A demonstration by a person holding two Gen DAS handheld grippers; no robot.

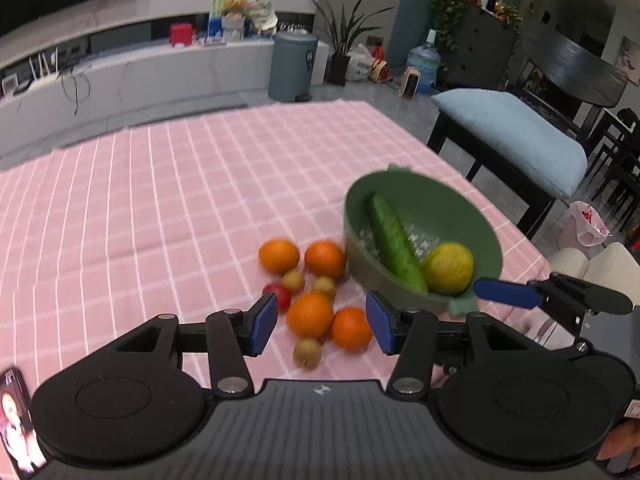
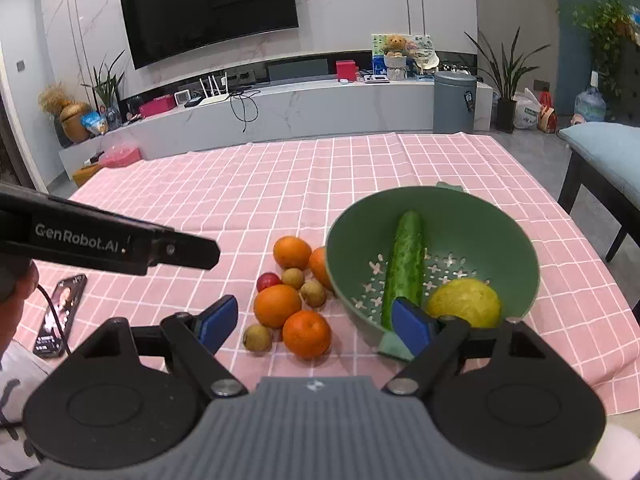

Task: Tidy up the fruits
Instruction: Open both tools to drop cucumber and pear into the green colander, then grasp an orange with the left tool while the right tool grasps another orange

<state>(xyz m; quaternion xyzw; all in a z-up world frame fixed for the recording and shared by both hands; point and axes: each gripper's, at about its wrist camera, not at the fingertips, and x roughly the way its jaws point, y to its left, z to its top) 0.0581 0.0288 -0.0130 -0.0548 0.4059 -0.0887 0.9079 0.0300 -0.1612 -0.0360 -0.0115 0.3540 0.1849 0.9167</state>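
On a pink checked tablecloth (image 2: 280,184), a phone (image 2: 60,316) lies at the far left, well apart from the fruit. Next comes the left gripper (image 1: 322,322), its blue pads standing part-way open with nothing between them, hovering just above and in front of the loose pile: four oranges (image 2: 277,305), several small brown fruits (image 2: 257,337) and one small red fruit (image 2: 268,281), bunched together on the cloth. Just right of the pile, one orange touching its wall, sits a green colander (image 2: 500,232) holding a cucumber (image 2: 404,268), whose long axis runs from the near rim toward the far one, and a yellow-green citrus (image 2: 464,302) against the near wall. The right gripper (image 2: 316,324) hangs wide and empty, its right pad at the colander's near rim. The pile looks closer to the left gripper, straight ahead of its jaws; the nearest orange appears the likeliest pick, with the colander a short carry rightward.
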